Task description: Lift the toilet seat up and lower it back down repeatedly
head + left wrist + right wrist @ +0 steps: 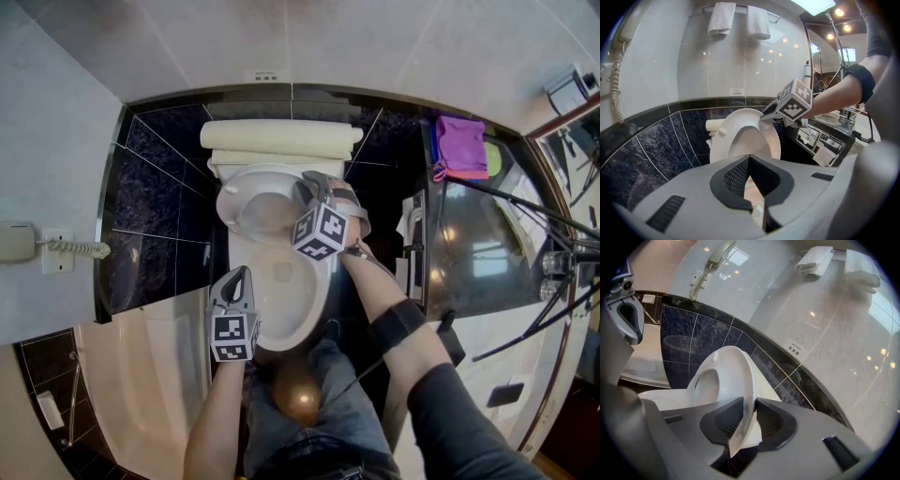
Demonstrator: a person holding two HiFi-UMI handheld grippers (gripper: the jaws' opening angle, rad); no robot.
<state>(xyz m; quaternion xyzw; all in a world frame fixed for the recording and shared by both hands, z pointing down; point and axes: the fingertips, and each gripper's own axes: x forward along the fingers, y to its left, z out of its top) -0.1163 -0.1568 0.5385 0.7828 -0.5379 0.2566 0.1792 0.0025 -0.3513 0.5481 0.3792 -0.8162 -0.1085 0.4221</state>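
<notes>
Right gripper view: we pinched the raised toilet seat (724, 369) by its rim.
It stood edge-on inside our right gripper (749, 403); our left gripper (749, 158) hung closed, empty, farther off.

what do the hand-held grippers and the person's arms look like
Both the left hand-held gripper and the right hand-held gripper have grey bodies, black mesh-textured pads and a white cube printed with black square markers. The right arm wears a dark grey sleeve and a black band round the forearm. The left forearm shows no sleeve.
</notes>
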